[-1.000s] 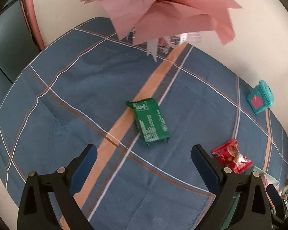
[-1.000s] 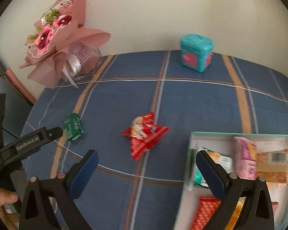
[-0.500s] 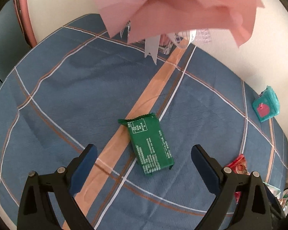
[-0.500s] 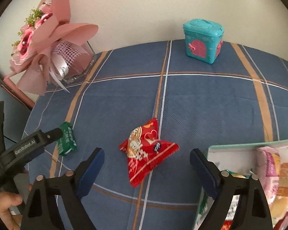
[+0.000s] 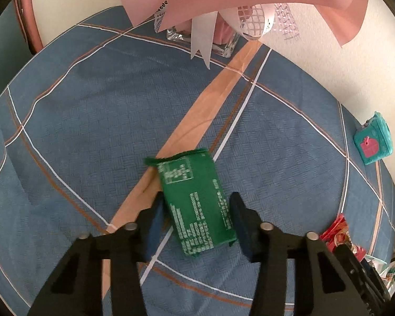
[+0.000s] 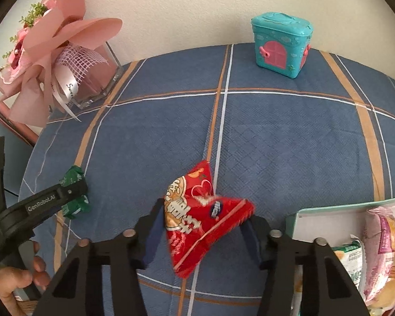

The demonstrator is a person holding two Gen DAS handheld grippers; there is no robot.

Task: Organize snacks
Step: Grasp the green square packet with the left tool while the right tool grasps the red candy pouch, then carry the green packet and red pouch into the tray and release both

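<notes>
Green foil fills the left wrist view: the green snack packet lies on the table between the closing left claw, whose pads are at its long edges. It should be squeezed squarely, then lifted.

In the right wrist view, the right claw closes around the red snack bag, beside the snack box. A blue plaid cloth covers the table; bouquet and teal toy house stand by the wall.

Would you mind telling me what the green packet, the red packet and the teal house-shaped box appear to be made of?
Green packet: thin plastic film, fairly matte, with a serrated end seal. Red packet: glossy plastic or foil film, going by its highlights, creases and crimped edges. Teal house-shaped box: probably moulded hard plastic, smooth with raised details and a pink door.
</notes>
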